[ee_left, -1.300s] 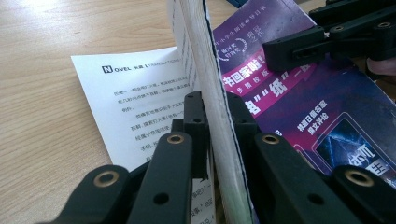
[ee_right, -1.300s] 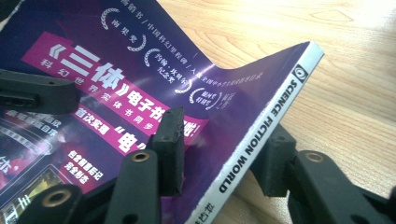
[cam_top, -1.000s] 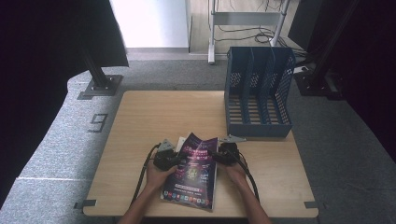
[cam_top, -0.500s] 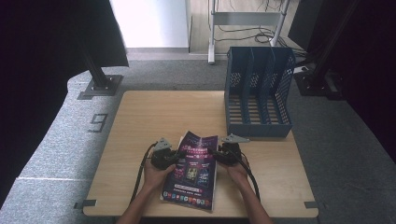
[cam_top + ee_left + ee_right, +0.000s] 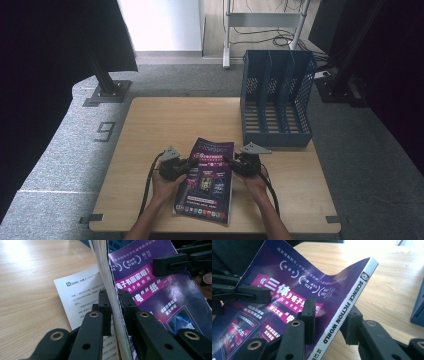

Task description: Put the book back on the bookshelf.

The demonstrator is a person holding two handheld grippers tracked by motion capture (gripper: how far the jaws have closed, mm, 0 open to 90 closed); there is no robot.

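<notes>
change since earlier: little has moved; the magazine point(image 5: 207, 180) lies at about the same spot on the near middle of the table point(image 5: 150, 125), both grippers at its sides as half a second ago, the left one a touch closer in.
magazine: purple cover up, far end raised off the wood and bowed in the right gripper view; white spine reads "science fiction world" point(image 5: 342, 315).
left gripper point(image 5: 187, 165): jaws closed on the magazine's page edge, one jaw on the cover, the other beneath the block of pages, seen close in the left gripper view point(image 5: 115, 305).
right gripper point(image 5: 231, 162): jaws set either side of the spine edge, one above the cover and one under it point(image 5: 329, 315); clamped on the magazine.
loose page point(image 5: 80, 297): a white printed sheet sticks out under the magazine, lying on the wood.
file rack point(image 5: 276, 97): blue, slotted, at the far right of the table, well apart from the magazine.
hard to make out: small cover print; the sheet's lower part is hidden behind the left jaws.
cut off: forearms leave the bottom edge of the high view.
</notes>
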